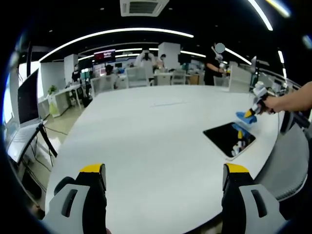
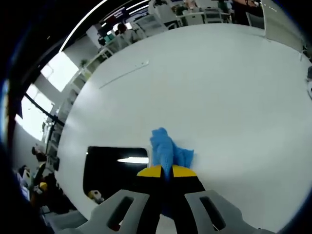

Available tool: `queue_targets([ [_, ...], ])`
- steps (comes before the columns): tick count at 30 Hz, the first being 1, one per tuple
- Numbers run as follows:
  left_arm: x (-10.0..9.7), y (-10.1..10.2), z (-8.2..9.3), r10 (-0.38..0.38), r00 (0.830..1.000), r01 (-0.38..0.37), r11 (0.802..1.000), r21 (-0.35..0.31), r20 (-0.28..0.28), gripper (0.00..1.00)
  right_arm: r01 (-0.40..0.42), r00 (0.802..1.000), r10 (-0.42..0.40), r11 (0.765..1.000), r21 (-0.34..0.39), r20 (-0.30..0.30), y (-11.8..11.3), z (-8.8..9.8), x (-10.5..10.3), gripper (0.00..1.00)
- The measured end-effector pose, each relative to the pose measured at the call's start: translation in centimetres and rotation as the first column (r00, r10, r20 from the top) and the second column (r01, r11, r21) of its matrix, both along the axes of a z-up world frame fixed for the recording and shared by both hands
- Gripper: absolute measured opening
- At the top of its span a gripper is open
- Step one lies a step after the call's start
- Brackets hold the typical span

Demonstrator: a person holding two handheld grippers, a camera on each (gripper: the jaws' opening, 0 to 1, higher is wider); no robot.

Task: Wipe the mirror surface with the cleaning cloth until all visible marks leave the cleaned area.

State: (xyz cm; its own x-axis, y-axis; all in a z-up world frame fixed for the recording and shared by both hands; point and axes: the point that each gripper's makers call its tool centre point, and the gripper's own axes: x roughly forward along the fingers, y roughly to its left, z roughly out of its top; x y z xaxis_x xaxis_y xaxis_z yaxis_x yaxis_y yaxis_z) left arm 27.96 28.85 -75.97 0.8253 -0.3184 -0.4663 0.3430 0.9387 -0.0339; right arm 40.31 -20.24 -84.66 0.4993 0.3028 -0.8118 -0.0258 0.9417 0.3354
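The crumpled blue cleaning cloth (image 2: 165, 148) is pinched in the closed right hand-held gripper (image 2: 166, 171) beside the dark rectangular mirror (image 2: 113, 168) on the white counter (image 2: 204, 87), while the left hand-held gripper (image 1: 164, 175) is held wide open and empty.

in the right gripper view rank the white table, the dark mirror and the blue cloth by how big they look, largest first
1. White round table, much the largest.
2. Dark rectangular mirror, lying flat on the table.
3. Blue cleaning cloth, pinched in the right gripper. It sits nearer the camera, so it looks larger than it is, yet still smaller than the mirror.
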Motion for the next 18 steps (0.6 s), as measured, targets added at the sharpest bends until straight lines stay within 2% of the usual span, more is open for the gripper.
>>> queue_targets([
  [7, -0.2, 0.1, 0.0, 0.002, 1.000, -0.002, 1.000, -0.003, 0.000, 1.00, -0.026, 1.000, 0.026, 1.000, 0.013, -0.011, 2.8, -0.4, 0.2, 0.00],
  [18, -0.7, -0.2, -0.1, 0.007, 1.000, -0.007, 1.000, -0.012, -0.002, 1.00, -0.035, 0.998, 0.035, 0.999, -0.005, -0.044, 4.7, -2.1, 0.3, 0.00],
])
